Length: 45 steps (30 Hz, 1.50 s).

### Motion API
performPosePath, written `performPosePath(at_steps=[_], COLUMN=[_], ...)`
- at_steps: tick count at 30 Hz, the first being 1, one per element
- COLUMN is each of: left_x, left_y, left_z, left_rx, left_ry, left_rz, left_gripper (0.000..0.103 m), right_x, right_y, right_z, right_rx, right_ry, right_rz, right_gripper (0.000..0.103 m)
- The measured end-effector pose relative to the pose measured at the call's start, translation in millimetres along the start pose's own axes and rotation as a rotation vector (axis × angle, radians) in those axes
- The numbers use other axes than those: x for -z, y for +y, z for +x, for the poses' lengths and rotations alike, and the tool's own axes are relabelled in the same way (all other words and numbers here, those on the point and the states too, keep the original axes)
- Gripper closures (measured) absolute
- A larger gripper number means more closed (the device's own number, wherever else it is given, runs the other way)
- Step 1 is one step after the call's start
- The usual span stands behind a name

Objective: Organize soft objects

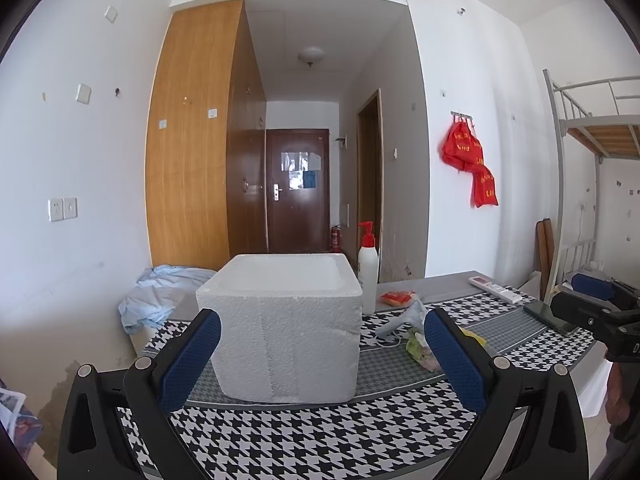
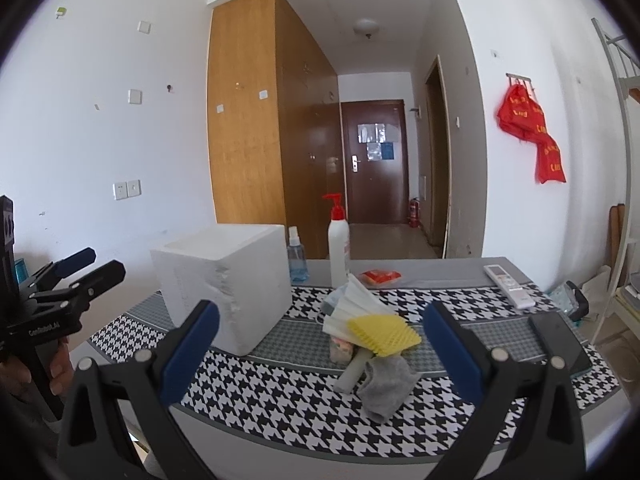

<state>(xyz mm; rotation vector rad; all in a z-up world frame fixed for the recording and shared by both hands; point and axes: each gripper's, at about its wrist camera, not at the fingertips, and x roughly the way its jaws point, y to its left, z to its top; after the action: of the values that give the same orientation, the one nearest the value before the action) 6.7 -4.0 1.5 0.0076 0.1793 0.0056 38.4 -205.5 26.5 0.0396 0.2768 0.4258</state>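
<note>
A white foam box point(image 1: 280, 328) stands open-topped on the houndstooth table cloth; it also shows in the right wrist view point(image 2: 224, 284). My left gripper point(image 1: 320, 356) is open and empty, its jaws spread in front of the box. My right gripper point(image 2: 320, 340) is open and empty, facing a pile of soft things: a grey sock point(image 2: 386, 386), a yellow foam net point(image 2: 384, 334), white face masks point(image 2: 354, 298) and a pale foam tube point(image 2: 354, 370). Part of that pile point(image 1: 418, 344) shows right of the box in the left wrist view.
A white pump bottle point(image 2: 338, 240), a blue spray bottle point(image 2: 297, 254), a red packet point(image 2: 380, 276), a white remote point(image 2: 508, 284) and a black phone point(image 2: 560, 340) lie on the table point(image 2: 280, 412). A blue cloth point(image 1: 160, 292) lies at the table's far left.
</note>
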Motion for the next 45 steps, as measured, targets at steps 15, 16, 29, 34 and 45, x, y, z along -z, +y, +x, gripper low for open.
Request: performPosePath(at_steps=[15,16,29,34,45], left_x=[-6,-7,-7,-3,3], left_y=[0,-1,-23,-34,-46], left_z=[7,8,37,48,66], left_rx=[0.037,0.042,0.135,0.188,0.273], left_ry=[0.023,0.027,0.089,0.119,0.169], left_rz=[0.007,0.008,0.023,0.033,0.047], left_gripper=[0.001,0.001,0.001,0.001,0.001], right_x=[0,0,5,8,15], right_y=[-2,-3,-16,-22,-33], right_z=[5,6,19,22,27], right_rx=[0.016,0.017,0.079,0.112,0.167], right_ry=[0.012,0.015,0.067,0.096,0.142], right_rz=[-0.012,-0.010,-0.007,0.004,0.027], right_gripper=[0.000,0.000,0.000,0.000,0.000])
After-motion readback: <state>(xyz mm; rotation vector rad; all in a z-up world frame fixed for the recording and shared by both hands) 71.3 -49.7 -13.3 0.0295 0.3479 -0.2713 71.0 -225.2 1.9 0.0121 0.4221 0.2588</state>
